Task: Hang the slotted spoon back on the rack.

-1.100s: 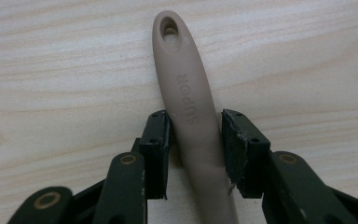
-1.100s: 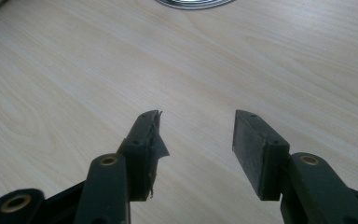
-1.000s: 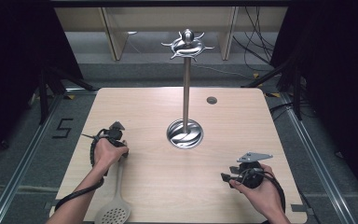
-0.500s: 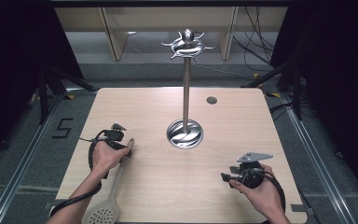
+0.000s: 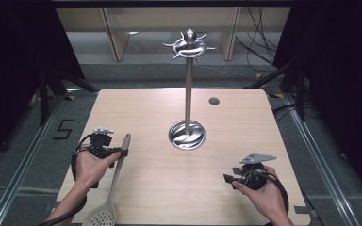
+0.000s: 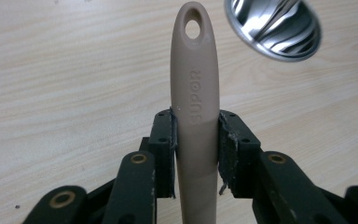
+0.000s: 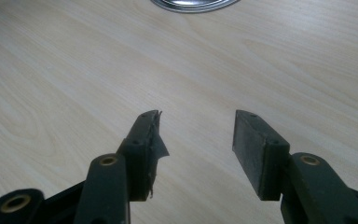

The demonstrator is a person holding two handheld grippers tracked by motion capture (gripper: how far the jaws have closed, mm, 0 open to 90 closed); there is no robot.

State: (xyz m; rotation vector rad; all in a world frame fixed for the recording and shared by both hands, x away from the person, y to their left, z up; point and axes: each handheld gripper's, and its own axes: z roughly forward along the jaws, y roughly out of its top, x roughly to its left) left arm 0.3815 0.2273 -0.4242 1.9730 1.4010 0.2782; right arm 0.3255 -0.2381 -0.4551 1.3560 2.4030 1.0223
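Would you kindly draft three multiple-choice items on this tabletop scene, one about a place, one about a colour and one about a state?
1. Where does the shiny round metal base of the utensil stand sit?
A. Near the middle of the light wooden table
B. At the table's near left corner
C. On the floor

2. What colour is the slotted plastic spatula?
A. Red
B. Beige
C. Blue

3. In what state is the right gripper?
A. Shut on the spatula
B. Shut on nothing
C. Open

Answers: 1 A, the high view shows the base around the table's centre. 2 B, its handle is beige in the left gripper view, where the left gripper clamps it. 3 C, the right gripper view shows its jaws apart over bare wood.
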